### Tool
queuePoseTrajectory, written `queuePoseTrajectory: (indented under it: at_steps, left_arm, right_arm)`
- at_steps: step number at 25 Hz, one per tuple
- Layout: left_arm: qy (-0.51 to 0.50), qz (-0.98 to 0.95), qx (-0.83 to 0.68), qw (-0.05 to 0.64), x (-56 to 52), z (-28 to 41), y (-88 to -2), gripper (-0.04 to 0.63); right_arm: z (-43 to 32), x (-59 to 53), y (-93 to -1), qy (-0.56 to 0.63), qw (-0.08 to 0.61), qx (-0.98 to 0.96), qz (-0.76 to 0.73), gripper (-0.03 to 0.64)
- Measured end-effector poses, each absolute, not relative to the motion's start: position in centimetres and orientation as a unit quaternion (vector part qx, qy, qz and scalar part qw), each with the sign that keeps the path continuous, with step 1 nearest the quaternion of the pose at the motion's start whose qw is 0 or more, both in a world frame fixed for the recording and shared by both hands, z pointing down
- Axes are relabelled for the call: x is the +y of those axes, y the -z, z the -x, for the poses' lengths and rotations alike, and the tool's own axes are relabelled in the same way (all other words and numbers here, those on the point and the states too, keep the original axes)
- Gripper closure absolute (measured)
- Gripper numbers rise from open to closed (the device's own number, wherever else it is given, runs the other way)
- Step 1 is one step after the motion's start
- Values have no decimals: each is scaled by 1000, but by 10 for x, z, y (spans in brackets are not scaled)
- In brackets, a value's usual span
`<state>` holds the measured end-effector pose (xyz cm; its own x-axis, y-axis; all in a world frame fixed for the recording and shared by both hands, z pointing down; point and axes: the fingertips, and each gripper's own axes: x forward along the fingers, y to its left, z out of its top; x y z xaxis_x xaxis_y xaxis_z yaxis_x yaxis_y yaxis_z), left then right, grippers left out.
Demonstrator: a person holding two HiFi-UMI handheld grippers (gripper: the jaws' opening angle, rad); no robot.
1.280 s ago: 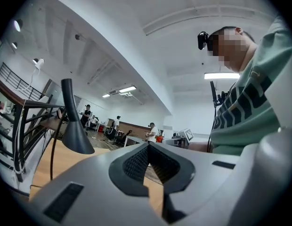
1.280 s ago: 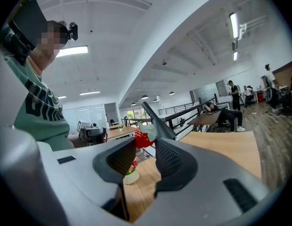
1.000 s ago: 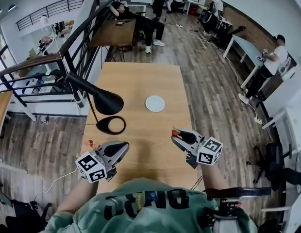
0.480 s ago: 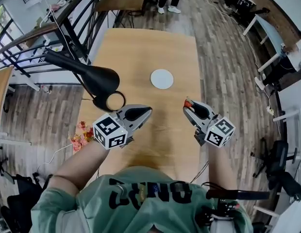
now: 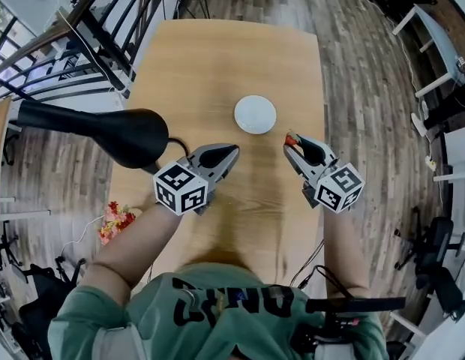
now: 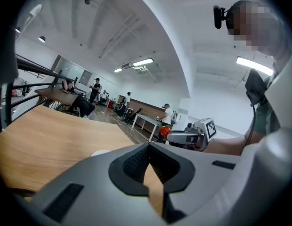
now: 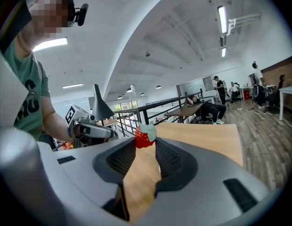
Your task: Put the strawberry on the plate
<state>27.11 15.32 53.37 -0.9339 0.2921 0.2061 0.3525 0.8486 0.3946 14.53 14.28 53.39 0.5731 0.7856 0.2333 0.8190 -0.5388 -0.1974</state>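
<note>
A small white plate point(image 5: 255, 114) lies on the wooden table point(image 5: 210, 58), near the middle. My right gripper point(image 5: 290, 141) hovers just right of and short of the plate, shut on a red strawberry point(image 5: 291, 138) pinched at its fingertips. In the right gripper view the strawberry point(image 7: 143, 136) with its green cap sits between the tips of the right gripper point(image 7: 145, 141). My left gripper point(image 5: 234, 150) hangs short of the plate on the left, its jaws together with nothing in them. In the left gripper view its tips point(image 6: 148, 146) meet, and the plate point(image 6: 100, 152) shows just beyond.
A black desk lamp point(image 5: 105, 132) leans over the table's left side, its shade close to my left gripper. A black railing point(image 5: 90, 28) runs along the far left. Flowers point(image 5: 112, 220) lie on the floor at left. The table's right edge point(image 5: 322, 126) is near my right gripper.
Both grippers have moved forward over the table toward the plate, the right one still carrying the strawberry. The head view has tilted further down.
</note>
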Motion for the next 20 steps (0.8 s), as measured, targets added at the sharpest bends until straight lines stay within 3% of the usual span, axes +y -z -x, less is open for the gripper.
queuePoseTrajectory:
  at_steps: [11,20]
  left_arm:
    - [280,234,-927,81,210,-281,-644,591]
    - [290,245,-921,83,220,-285,-684,591]
  right_arm:
    - [-135,230,-633,122,159,-459,865,482]
    - [-141,273,-694,166,162,-457,859,482]
